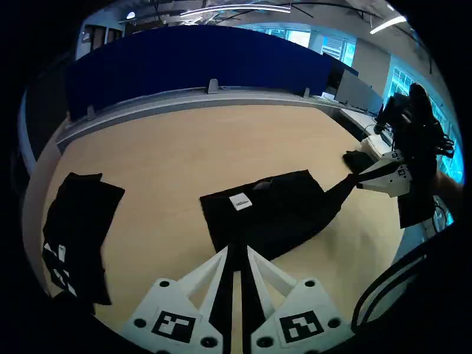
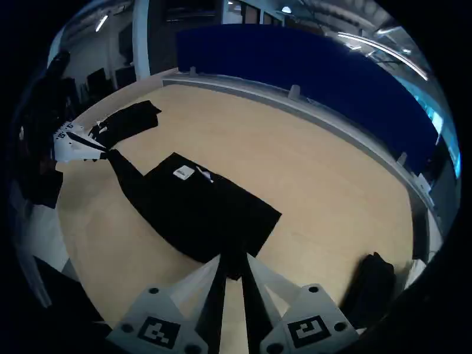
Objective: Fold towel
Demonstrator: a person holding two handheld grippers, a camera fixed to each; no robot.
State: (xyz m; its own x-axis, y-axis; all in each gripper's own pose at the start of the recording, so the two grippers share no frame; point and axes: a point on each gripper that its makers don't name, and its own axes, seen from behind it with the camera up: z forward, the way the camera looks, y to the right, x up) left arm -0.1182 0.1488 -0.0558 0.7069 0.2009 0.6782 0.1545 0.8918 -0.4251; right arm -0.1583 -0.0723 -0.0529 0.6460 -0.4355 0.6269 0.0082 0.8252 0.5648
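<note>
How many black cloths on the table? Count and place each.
3. The towel, held by left gripper and right gripper; a cloth beyond the left gripper; a dark bundle beyond the right gripper, possibly cloth. More may be hidden.

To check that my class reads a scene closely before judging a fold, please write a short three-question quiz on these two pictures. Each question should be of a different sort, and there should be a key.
1. True or false: the black towel lies on a wooden table.
2. Multiple choice: what is the left gripper doing?
A. pinching the towel's edge
B. hanging open above the table
C. holding a cup
3. Short answer: what colour is the partition behind the table?

Key: 1 true; 2 A; 3 blue.
</note>
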